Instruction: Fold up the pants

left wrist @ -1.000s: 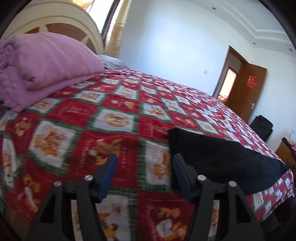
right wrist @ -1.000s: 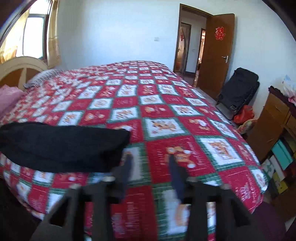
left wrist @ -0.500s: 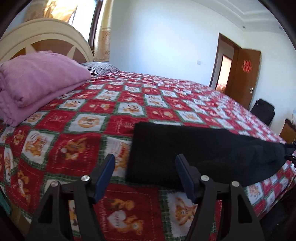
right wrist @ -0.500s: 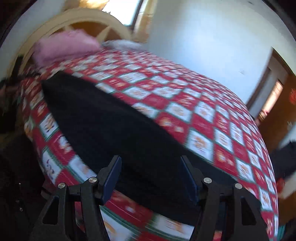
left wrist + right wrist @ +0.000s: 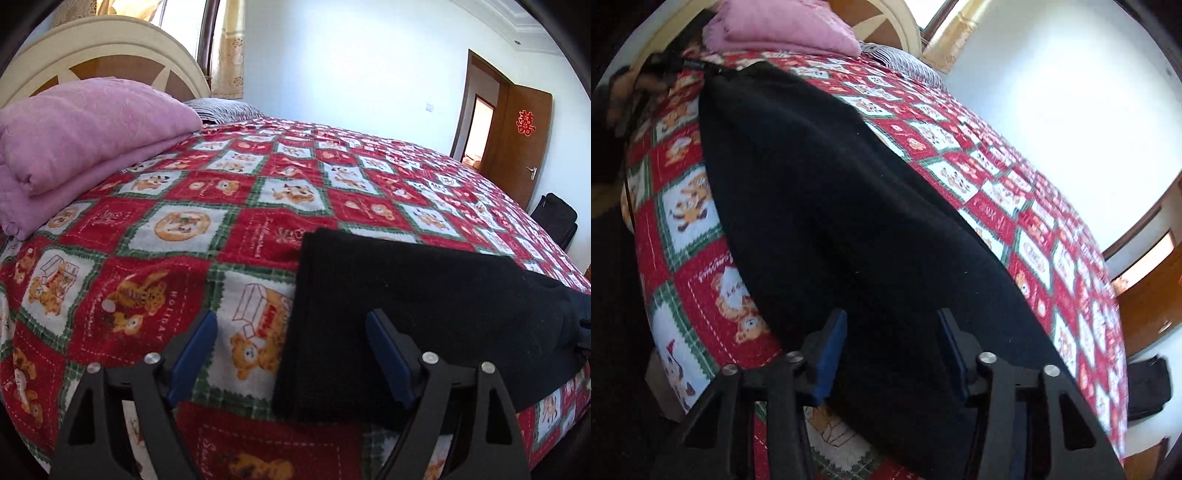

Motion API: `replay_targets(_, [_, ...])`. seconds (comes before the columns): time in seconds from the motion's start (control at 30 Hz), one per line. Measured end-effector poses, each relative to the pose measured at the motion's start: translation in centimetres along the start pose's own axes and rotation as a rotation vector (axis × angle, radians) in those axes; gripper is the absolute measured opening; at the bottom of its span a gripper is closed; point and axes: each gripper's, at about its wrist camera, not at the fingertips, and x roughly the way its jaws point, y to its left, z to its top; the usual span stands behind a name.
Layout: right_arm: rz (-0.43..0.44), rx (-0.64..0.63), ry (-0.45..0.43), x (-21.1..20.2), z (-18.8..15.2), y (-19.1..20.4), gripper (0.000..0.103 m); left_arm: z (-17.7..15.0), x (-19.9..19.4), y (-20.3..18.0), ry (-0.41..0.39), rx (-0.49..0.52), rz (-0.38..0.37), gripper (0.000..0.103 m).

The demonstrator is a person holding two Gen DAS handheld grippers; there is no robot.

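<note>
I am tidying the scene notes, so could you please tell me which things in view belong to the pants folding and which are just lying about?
Belonging to the job:
- black pants, flat near the bed's edge
- left gripper, open, jaws just widened
- right gripper, jaws just narrowed, pads not pressing

Just lying about:
- pink blanket, folded
- striped pillow
- patterned bedspread
- black bag

The right gripper (image 5: 892, 334) hangs over black pants (image 5: 827, 206) lying flat along the edge of a bed (image 5: 1015, 199) with a red patterned cover. Its blue-padded fingers (image 5: 831, 349) have just been closing, with cloth between them but not pinched. A pink quilt (image 5: 783, 26) sits by the headboard (image 5: 886, 26).
</note>
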Motion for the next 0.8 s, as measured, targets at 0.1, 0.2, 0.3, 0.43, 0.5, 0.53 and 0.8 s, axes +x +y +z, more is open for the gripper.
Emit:
replay_targets(0.1, [-0.027, -0.014, 0.012, -0.1, -0.2, -0.2, 0.040, -0.1, 0.4, 0.5, 0.001, -0.035, -0.006, 0.094])
replay_targets(0.2, [-0.059, -0.040, 0.018, 0.8, -0.3, 0.0, 0.038, -0.2, 0.6, 0.7, -0.007, -0.053, -0.010, 0.096])
replay_targets(0.3, [-0.073, -0.055, 0.004, 0.4, 0.2, 0.5, 0.004, 0.0, 0.7, 0.6, -0.002, -0.055, -0.005, 0.097])
replay_targets(0.43, [-0.078, -0.061, -0.053, -3.1, 0.7, 0.4, 0.003, 0.1, 0.8, 0.8, 0.003, -0.056, -0.013, 0.099])
replay_targets(0.5, [-0.074, -0.057, -0.062, -4.6, 0.5, 0.2, 0.003, 0.1, 0.9, 0.8, -0.001, -0.055, -0.011, 0.100])
replay_targets(0.53, [-0.070, -0.055, -0.057, -4.9, 0.2, 0.2, 0.003, 0.0, 0.9, 0.8, -0.005, -0.057, -0.012, 0.100])
replay_targets(0.8, [-0.033, -0.148, 0.034, -1.0, -2.8, 3.1, 0.003, 0.0, 1.0, 1.0, -0.009, -0.054, -0.022, 0.101])
